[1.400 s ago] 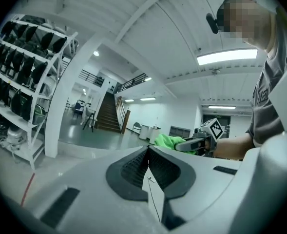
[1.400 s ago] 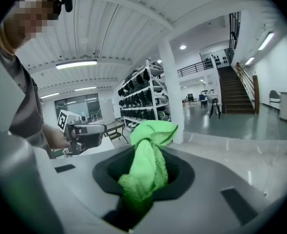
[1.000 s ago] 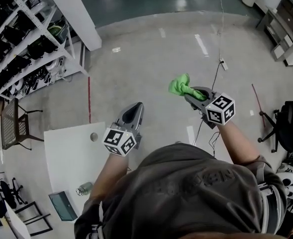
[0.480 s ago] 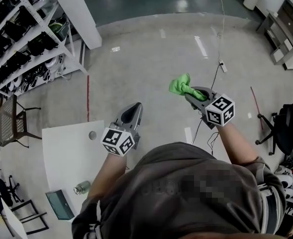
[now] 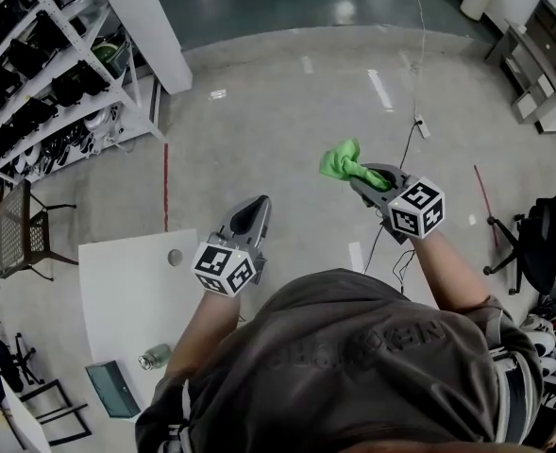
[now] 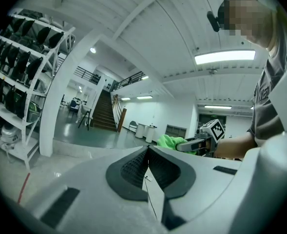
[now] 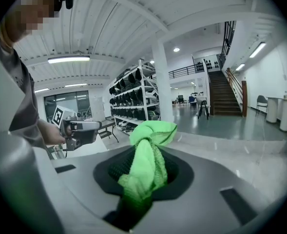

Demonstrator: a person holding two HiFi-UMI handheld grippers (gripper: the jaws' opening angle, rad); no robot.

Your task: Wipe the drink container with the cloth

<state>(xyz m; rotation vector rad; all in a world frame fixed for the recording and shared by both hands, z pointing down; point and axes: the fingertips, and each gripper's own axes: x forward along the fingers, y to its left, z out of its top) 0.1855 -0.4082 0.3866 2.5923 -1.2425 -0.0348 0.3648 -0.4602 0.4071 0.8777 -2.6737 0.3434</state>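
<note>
While right gripper clamps cloth, aloft

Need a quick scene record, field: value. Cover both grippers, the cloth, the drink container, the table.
left gripper: shut, empty, held in the air
right gripper: shut on the green cloth, held in the air
green cloth: bunched, sticking out past the right gripper's tip
drink container: on the white table, apart from both grippers
white table: at the person's left, below gripper height
wipe status: cloth not yet touching the container
</note>
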